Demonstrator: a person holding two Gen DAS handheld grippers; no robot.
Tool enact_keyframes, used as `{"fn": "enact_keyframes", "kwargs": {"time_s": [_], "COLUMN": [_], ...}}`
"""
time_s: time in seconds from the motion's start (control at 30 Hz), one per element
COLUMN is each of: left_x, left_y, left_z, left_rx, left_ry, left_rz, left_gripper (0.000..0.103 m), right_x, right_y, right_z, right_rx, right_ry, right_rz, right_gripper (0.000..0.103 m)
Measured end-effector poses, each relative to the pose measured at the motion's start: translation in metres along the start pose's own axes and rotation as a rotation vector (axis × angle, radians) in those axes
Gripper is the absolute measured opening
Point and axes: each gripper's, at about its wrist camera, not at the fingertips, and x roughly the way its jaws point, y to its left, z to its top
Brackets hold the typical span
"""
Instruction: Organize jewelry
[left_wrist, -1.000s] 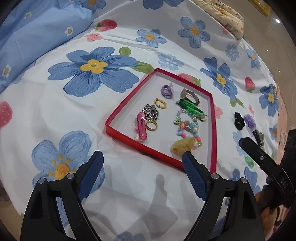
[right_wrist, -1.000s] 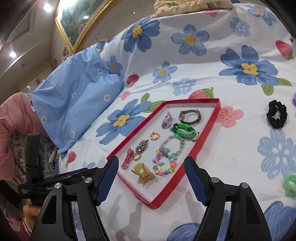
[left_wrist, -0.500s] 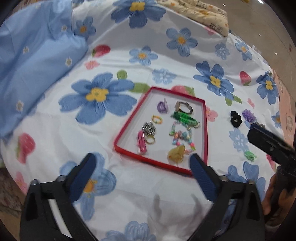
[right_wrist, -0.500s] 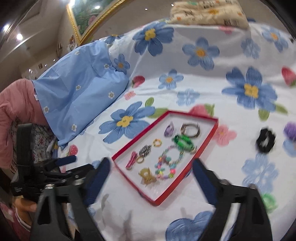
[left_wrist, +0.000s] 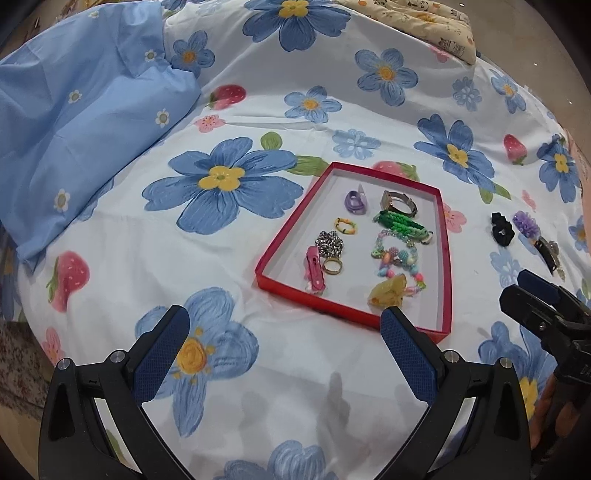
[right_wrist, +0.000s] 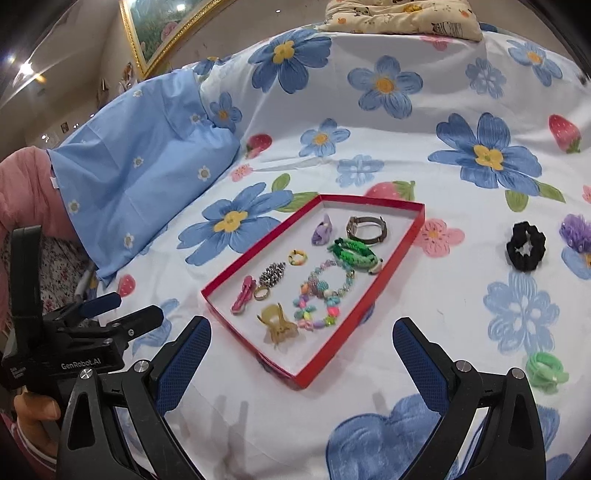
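My left gripper (left_wrist: 284, 328) hangs with its jaws spread wide and nothing between them; my right gripper (right_wrist: 301, 343) is spread the same, also empty. Both hover above the flowered bedsheet (left_wrist: 258, 369), just short of the red tray's (right_wrist: 397, 243) near edge. Inside the tray lie a pink clip (left_wrist: 314, 272), a gold ring (left_wrist: 331, 266), a beaded bracelet (right_wrist: 325, 295) and a watch (right_wrist: 366, 229). Right of the tray, on the sheet, sits a black scrunchie (right_wrist: 525, 246).
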Motion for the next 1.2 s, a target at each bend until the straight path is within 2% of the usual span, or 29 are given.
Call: {"fn": "enact_keyframes", "kwargs": {"time_s": [0.23, 0.67, 1.2], "left_x": [-0.013, -0.020, -0.013], "left_y": [-0.004, -0.015, -0.014], "left_z": [-0.007, -0.017, -0.021], "left_rx": [0.029, 0.078, 0.077], "left_ry": [-0.046, -0.087, -0.073], "left_rz": [0.033, 0.062, 0.064], "left_gripper": [0.103, 0.103, 0.103], "right_x": [-0.012, -0.005, 0.001], "right_y": [0.002, 0.011, 0.015], "right_z": [-0.007, -0.020, -0.022], "right_rx": [-0.018, -0.070, -0.082], "right_ry": [-0.041, -0.036, -0.025], "right_rz": [-0.052, -0.087, -0.091], "right_gripper": [0.100, 0.100, 0.100]}}
